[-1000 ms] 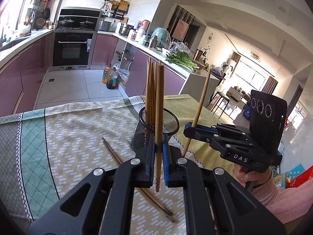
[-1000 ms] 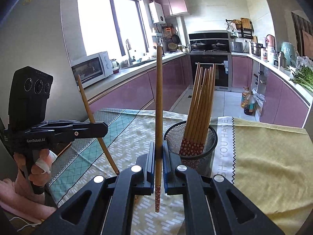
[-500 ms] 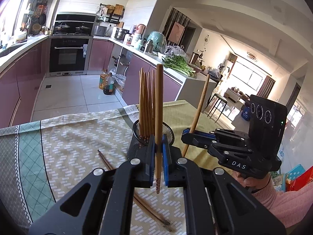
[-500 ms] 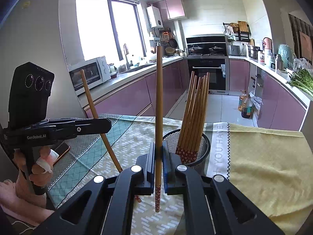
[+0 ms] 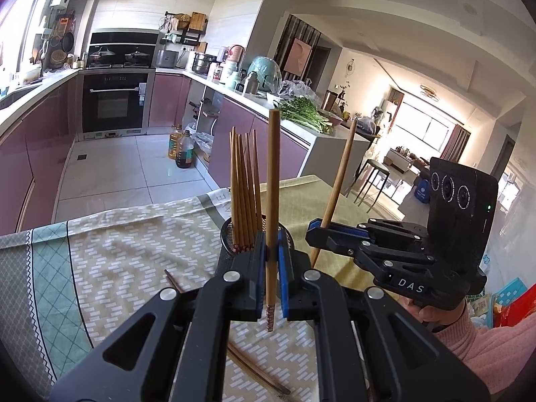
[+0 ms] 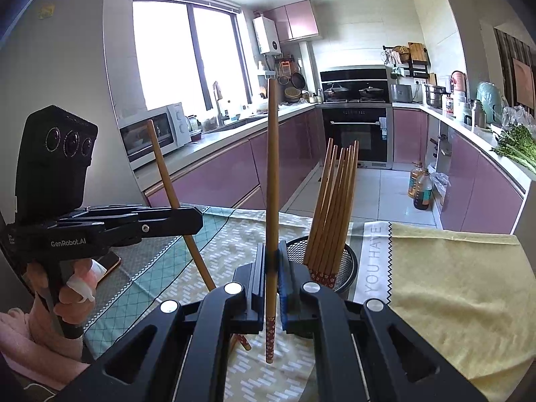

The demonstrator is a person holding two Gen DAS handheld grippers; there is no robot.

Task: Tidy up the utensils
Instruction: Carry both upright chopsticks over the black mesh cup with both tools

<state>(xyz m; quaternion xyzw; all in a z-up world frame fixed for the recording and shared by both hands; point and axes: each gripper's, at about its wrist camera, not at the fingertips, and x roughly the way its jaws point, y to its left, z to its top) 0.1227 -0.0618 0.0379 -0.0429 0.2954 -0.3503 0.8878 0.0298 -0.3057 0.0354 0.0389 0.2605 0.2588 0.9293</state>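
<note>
My left gripper [image 5: 272, 254] is shut on one wooden chopstick [image 5: 273, 181], held upright just in front of the black mesh holder [image 5: 227, 234], which has several chopsticks [image 5: 244, 194] standing in it. My right gripper [image 6: 272, 261] is shut on another upright chopstick [image 6: 272, 167], just left of the same holder [image 6: 348, 264] and its chopsticks [image 6: 331, 207]. Each gripper shows in the other's view, the right one [image 5: 315, 231] and the left one [image 6: 197, 216]. Two loose chopsticks [image 5: 254, 368] lie on the cloth under my left gripper.
The table has a patterned cloth [image 5: 134, 251] and a yellow cloth [image 6: 452, 284]. A phone [image 6: 109, 263] lies at the table's left edge. Beyond are pink kitchen cabinets, an oven [image 6: 355, 134] and oil bottles [image 5: 182, 149] on the floor.
Both grippers have risen with their chopsticks and come closer to the holder, which now sits lower and nearer in both views. Both stay shut.
</note>
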